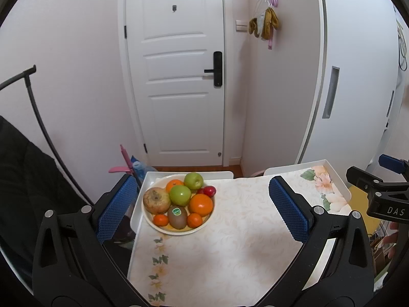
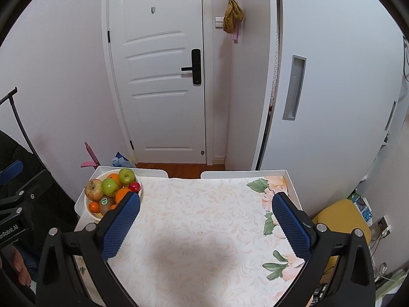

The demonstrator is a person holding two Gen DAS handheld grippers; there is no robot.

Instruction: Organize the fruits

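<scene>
you are holding both tongs wide apart and empty above the near end of the tabletop (image 2: pixel 194 230). the left tongs (image 1: pixel 202 204) are gaping with nothing between the blue pads, and the right tongs (image 2: pixel 205 220) are doing the same. directly under and between the right tongs the flowered cover is lying bare, with only a soft shadow on it.

just ahead of your left tongs, slightly to their left side, the fruit bowl (image 1: pixel 163 229) is sitting at the far left corner of the tabletop. from the right tongs it is lying ahead and well to the left, partly hidden behind their left pad. nearest you in the bowl a kiwi (image 1: pixel 177 217) is resting between two small oranges, with a larger orange (image 1: pixel 201 204) beside it. behind these a brownish apple (image 1: pixel 156 200) and a green apple (image 1: pixel 180 195) are sitting, and farthest away a second green apple (image 1: pixel 194 180), another orange and something small and red (image 1: pixel 209 190).

judging from this, the organizing is either barely beginning or already finished: every fruit in view is piled in the one bowl and none is lying loose on the tabletop. i cannot tell which from here. if sorting is still to come, the left tongs are sitting closest to the fruit.

beyond the tabletop a white door (image 1: pixel 176 76) is standing closed.
</scene>
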